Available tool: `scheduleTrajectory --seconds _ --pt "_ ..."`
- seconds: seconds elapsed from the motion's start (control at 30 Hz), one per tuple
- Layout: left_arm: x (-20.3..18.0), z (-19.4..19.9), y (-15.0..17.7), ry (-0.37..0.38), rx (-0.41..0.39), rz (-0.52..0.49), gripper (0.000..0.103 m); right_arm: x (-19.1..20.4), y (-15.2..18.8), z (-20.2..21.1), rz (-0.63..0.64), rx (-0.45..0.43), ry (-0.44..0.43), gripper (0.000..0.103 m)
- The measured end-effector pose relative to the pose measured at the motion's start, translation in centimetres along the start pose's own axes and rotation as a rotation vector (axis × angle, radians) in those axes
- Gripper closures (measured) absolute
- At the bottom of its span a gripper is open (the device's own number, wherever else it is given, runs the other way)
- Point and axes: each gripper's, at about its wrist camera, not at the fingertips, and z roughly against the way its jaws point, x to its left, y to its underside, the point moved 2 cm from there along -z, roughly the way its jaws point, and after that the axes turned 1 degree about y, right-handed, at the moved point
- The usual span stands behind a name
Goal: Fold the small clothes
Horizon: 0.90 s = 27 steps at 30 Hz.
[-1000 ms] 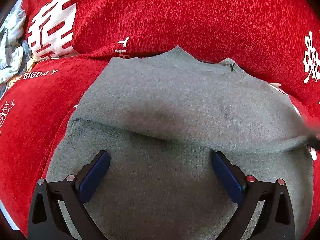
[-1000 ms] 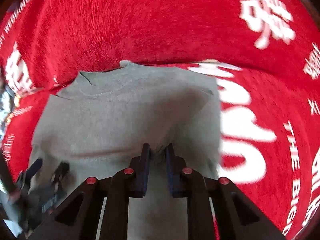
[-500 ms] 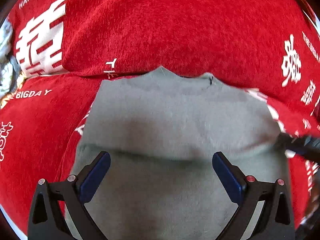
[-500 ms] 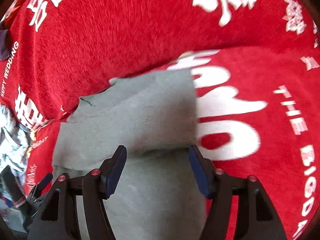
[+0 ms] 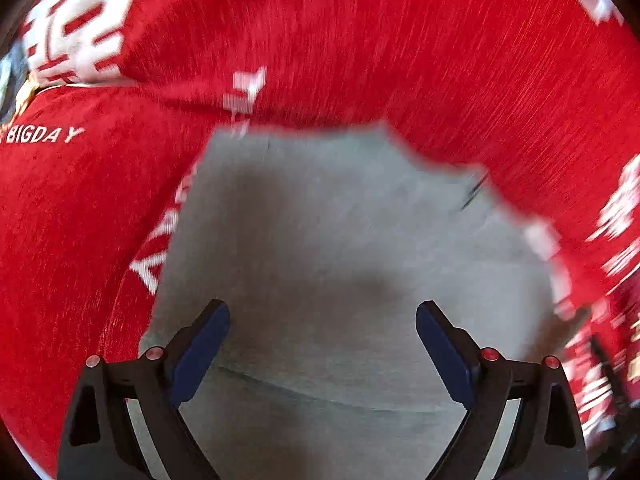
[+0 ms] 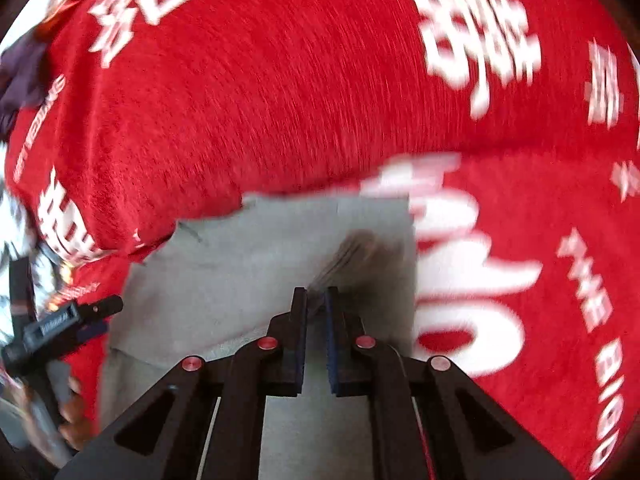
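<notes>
A small grey knit garment [image 5: 340,240] lies folded on a red cloth with white lettering; it also shows in the right wrist view [image 6: 256,264]. My left gripper [image 5: 322,320] is open and empty, with its blue pads wide apart just above the garment's near part. My right gripper [image 6: 316,300] is shut on a pinched ridge of the grey fabric near the garment's right edge. The left gripper also shows at the left edge of the right wrist view [image 6: 76,320], beside the garment's left side. Both views are motion-blurred.
The red cloth [image 5: 400,40] rises in a fold behind the garment. A crumpled pale patterned cloth [image 6: 16,224] and a dark purple cloth [image 6: 20,80] lie at the far left.
My right gripper was shut a second ago, opened half a second ago, and has now shut on a pinch of the grey fabric. The left gripper stayed open and shifted over the garment.
</notes>
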Motion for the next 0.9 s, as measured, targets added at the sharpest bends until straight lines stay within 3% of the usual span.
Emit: scheduleTrajectory --seconds 0.1,0.17,0.23,0.3,0.33,0.4,0.43,0.5,0.6,0.7,0.9 --pt "-2.1 -0.3 1.0 -0.146 -0.069 -0.160 0.006 -2.6 1.6 -3.1 -0.035 0.165 0.053 0.094" --pt "-2.8 0.4 1.4 -0.101 -0.076 -0.178 0.006 -4.0 1.8 -2.7 -0.094 0.164 0.017 0.093" --pt "-3.2 1.5 1.3 -0.062 -0.115 -0.171 0.006 -4.2 1.2 -1.0 -0.111 0.104 0.012 0.077" --pt "-3.7 1.8 0.6 -0.075 -0.134 -0.179 0.006 -3.5 -0.4 -0.1 -0.085 0.047 -0.013 0.025" --pt "-4.0 1.5 0.3 -0.082 -0.123 -0.180 0.006 -3.0 -1.1 0.1 -0.069 0.023 -0.027 0.022" --pt "-4.0 0.4 -0.2 -0.091 -0.087 -0.183 0.006 -2.1 -2.8 -0.9 -0.049 0.042 -0.041 0.024" --pt "-4.0 -0.2 -0.3 -0.097 -0.067 -0.185 0.006 -2.1 -3.5 -2.3 -0.059 0.104 -0.036 0.026" --pt "-4.0 -1.2 0.0 -0.115 -0.048 -0.190 0.003 -2.4 -3.9 -5.5 -0.101 0.245 -0.046 0.048" --pt "-3.3 -0.6 1.0 -0.099 -0.084 -0.178 0.001 -2.7 -2.6 -7.2 -0.088 0.362 -0.009 0.069" --pt "-3.1 -0.3 1.6 -0.093 -0.113 -0.205 0.001 -2.6 -1.4 -6.1 -0.068 0.338 -0.051 0.083" --pt "-3.3 -0.3 1.5 -0.107 -0.126 -0.192 0.001 -4.6 -1.0 -5.4 -0.201 0.326 -0.117 0.083"
